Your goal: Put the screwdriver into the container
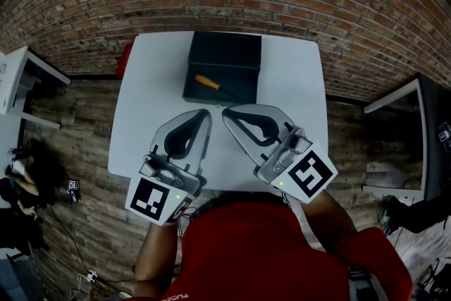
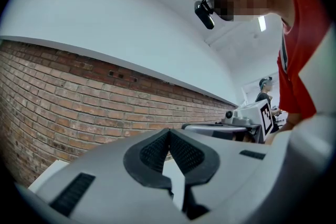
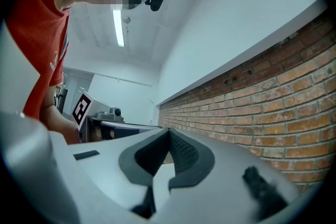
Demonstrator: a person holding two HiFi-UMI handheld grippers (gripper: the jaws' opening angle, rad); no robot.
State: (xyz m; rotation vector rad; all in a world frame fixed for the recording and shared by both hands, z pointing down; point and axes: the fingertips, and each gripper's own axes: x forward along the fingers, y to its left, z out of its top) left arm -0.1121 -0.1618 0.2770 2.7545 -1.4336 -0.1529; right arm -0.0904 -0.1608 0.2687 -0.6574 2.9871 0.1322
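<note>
1. I see the screwdriver [image 1: 208, 83] lying inside the container [image 1: 225, 47], toward its near left part; the container stands on the table [image 1: 292, 81].
2. My left gripper [image 1: 206, 111] sits just short of the container's near wall; jaws pressed together, nothing between them.
3. My right gripper [image 1: 225, 110] sits likewise before the container; jaws closed, empty.

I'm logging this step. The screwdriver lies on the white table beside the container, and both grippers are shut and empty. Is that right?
Not quite. The head view shows the screwdriver lying inside the dark container, not beside it on the table. The rest holds: the left gripper and the right gripper are both shut and empty.
</note>
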